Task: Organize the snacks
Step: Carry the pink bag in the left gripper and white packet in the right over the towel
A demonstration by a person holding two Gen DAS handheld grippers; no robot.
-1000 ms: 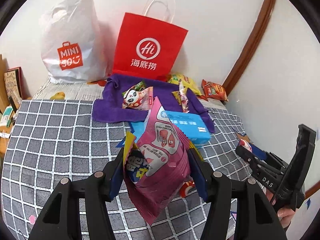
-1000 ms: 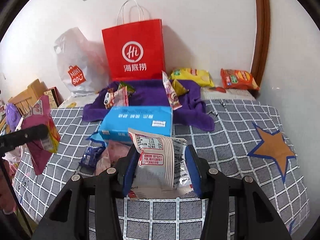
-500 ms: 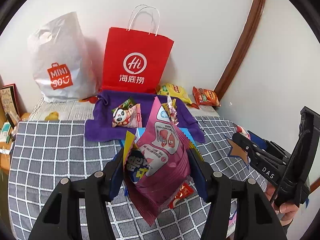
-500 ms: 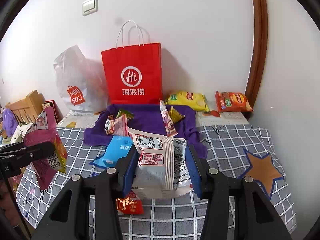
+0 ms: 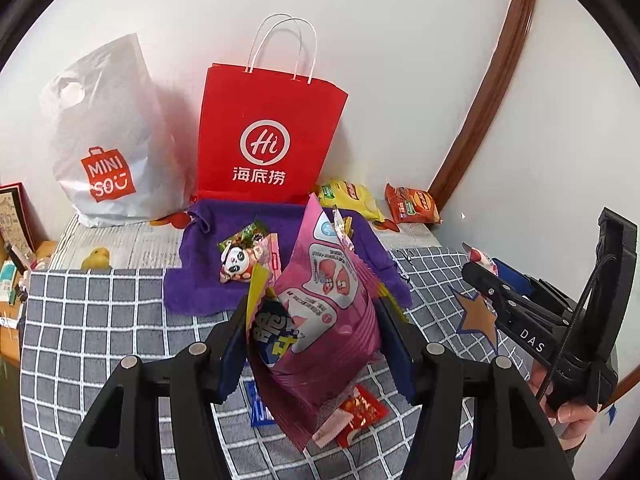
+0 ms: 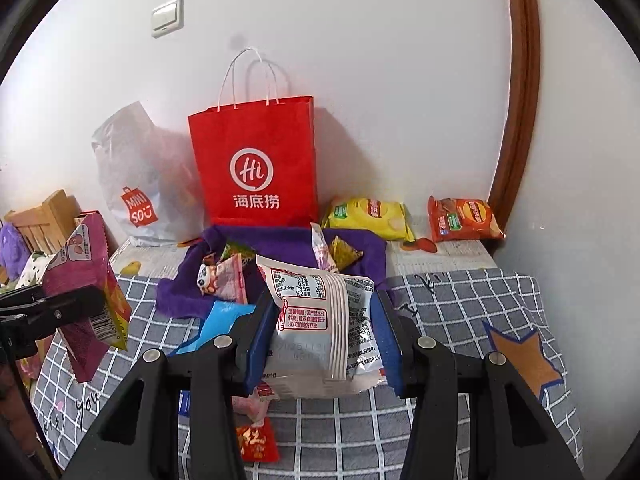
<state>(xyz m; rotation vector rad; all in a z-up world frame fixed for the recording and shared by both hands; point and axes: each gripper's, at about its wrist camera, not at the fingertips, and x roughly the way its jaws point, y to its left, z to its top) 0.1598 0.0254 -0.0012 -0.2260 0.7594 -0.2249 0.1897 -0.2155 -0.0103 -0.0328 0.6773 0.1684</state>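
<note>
Left claw [image 5: 314,346] clamped on a pink snack packet [image 5: 332,320] with a yellow-edged packet [image 5: 268,320] pinched alongside, both lifted off the grey checked cloth [image 5: 100,320]. Right claw [image 6: 320,332] clamped on a white snack packet [image 6: 320,320], also raised. Beyond both claws: purple towel [image 6: 280,240] carrying a panda packet [image 6: 220,276], then a red paper bag [image 6: 256,168] upright against the wall. Below the claws, a small red packet [image 6: 256,444] lying flat.
</note>
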